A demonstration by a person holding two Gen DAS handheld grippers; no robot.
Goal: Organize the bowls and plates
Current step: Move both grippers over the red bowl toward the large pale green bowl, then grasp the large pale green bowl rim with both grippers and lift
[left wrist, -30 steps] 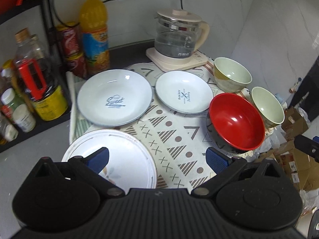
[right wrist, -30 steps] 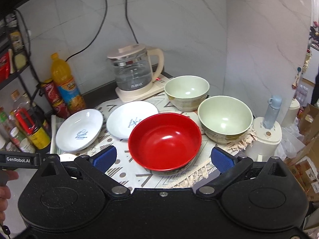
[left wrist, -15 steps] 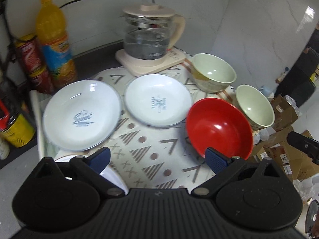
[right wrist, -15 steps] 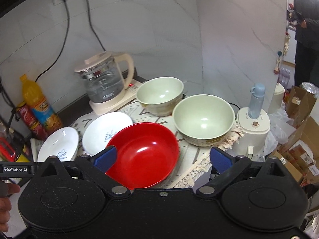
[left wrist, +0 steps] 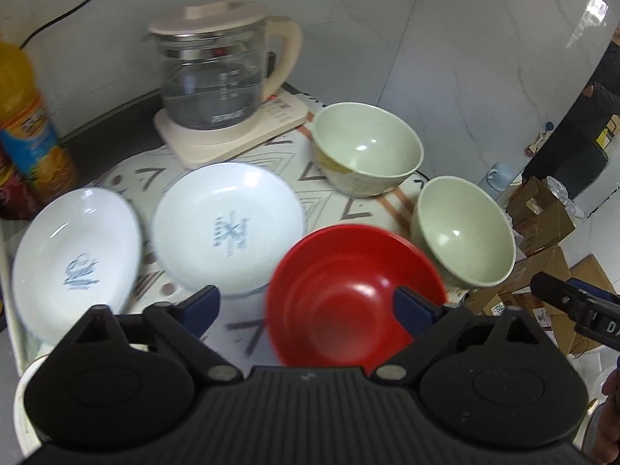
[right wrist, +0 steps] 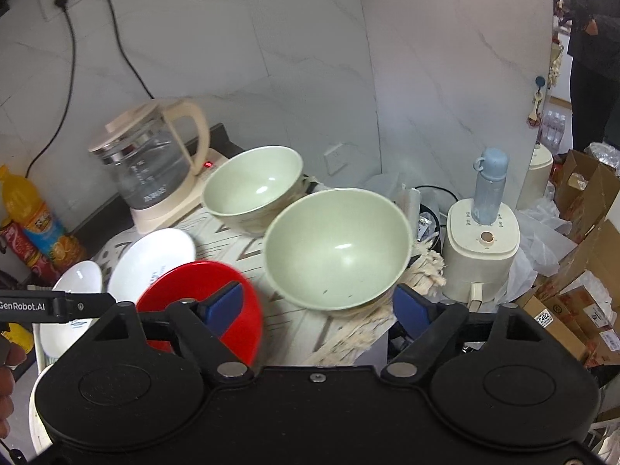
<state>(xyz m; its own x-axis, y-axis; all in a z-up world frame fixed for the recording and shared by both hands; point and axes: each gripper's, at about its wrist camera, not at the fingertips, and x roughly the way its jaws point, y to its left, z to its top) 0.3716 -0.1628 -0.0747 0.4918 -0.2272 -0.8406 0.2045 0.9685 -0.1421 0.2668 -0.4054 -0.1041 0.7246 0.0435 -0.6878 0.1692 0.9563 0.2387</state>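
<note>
A red bowl (left wrist: 348,290) sits at the front of a patterned cloth (left wrist: 341,209), with two pale green bowls (left wrist: 366,153) (left wrist: 465,232) behind and right of it. Two white plates (left wrist: 228,224) (left wrist: 73,259) lie to its left. My left gripper (left wrist: 308,308) is open and empty, its right finger over the red bowl's rim. My right gripper (right wrist: 319,306) is open and empty, just before the nearer green bowl (right wrist: 337,248). The red bowl (right wrist: 232,325) shows at its left finger, the farther green bowl (right wrist: 252,190) behind.
A glass kettle (left wrist: 217,73) on its base stands at the back. An orange drink bottle (left wrist: 27,124) and cans stand at the left. A cream appliance with a blue bottle (right wrist: 484,228) and cardboard boxes (right wrist: 581,271) lie right of the table edge. A person stands far right.
Both grippers have swung right and moved closer to the bowls. The left one now looks at the red bowl, the right one at the nearer green bowl. The front plate has left view.
</note>
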